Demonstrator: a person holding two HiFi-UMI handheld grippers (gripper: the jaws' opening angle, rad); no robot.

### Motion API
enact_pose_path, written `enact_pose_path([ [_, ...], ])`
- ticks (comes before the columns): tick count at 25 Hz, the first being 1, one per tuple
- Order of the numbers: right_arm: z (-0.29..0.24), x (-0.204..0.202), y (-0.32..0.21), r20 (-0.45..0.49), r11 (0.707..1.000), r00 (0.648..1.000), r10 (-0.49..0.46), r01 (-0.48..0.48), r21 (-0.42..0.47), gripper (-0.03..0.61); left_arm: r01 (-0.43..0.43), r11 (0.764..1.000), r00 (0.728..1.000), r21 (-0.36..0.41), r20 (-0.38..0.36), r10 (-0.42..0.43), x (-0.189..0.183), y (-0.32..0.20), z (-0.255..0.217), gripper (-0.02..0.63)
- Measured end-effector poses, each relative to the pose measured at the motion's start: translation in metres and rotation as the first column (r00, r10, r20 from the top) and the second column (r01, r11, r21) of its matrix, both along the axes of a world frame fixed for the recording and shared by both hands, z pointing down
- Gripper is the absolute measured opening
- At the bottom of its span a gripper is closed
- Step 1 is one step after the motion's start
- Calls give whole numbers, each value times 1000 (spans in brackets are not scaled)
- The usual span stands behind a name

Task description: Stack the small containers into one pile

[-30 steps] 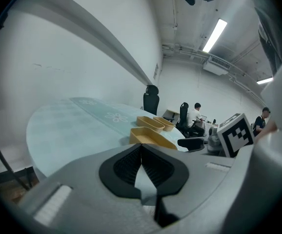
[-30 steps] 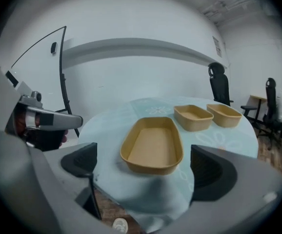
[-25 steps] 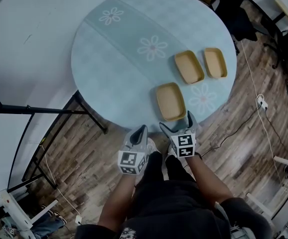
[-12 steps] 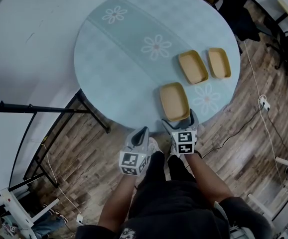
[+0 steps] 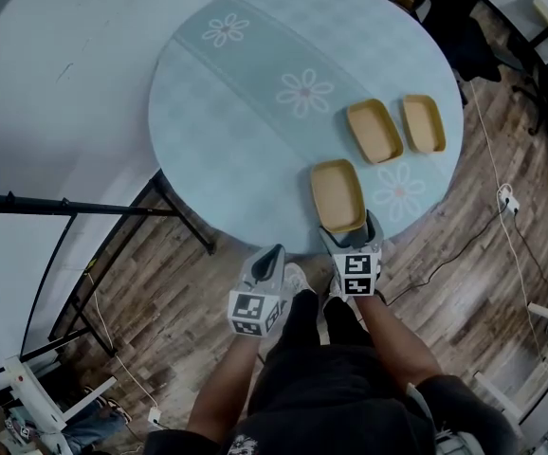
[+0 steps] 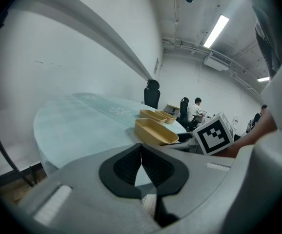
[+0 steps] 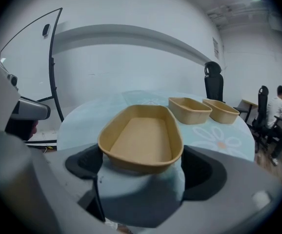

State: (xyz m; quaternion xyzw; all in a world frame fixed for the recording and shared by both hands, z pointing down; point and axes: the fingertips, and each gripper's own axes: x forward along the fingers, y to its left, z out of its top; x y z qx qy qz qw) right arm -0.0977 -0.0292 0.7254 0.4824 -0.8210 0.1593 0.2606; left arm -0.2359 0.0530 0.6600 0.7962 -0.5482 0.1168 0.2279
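Since a second ago the right gripper has edged a little further over the rim of the round table. Its jaws, which stood at their widest then, are now closing. The left gripper has stayed low, off the table's near edge and above the wooden floor, with its jaws pressed together on nothing (the left gripper view shows the pads meeting at their tips). The three containers have kept their places on the table.

The nearest container lies by the table's near edge, its long side pointing away from the person. Its near end sits between the right gripper's jaws. In the right gripper view that container fills the gap, one jaw at each of its long walls. The pads are very close to the walls, but no firm squeeze shows yet.

The second container and the third container lie side by side further off and to the right, just apart from each other and clear of the nearest one. All three sit open side up, and none is stacked on another.
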Motion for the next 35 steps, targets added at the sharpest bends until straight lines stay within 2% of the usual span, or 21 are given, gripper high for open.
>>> enact_pose_path([
  [2,0,0,-1,-1,1000,1000,4,-4,-2,483,-2,1000,1000,-4,1,2,-2,0,2,6],
  [14,-13,0,-3,12,1000,1000,-4,4,30,457,-24,1000,1000,0,8,24,1,-7,0,6],
  [25,-72,0,-7,32,994,999,-24,21,110,445,-79,995,997,69,2,79,12,-18,-34,6],
  [35,-143,14,-29,52,973,999,1,-13,232,442,-150,979,988,136,-5,152,25,-35,-68,6],
])
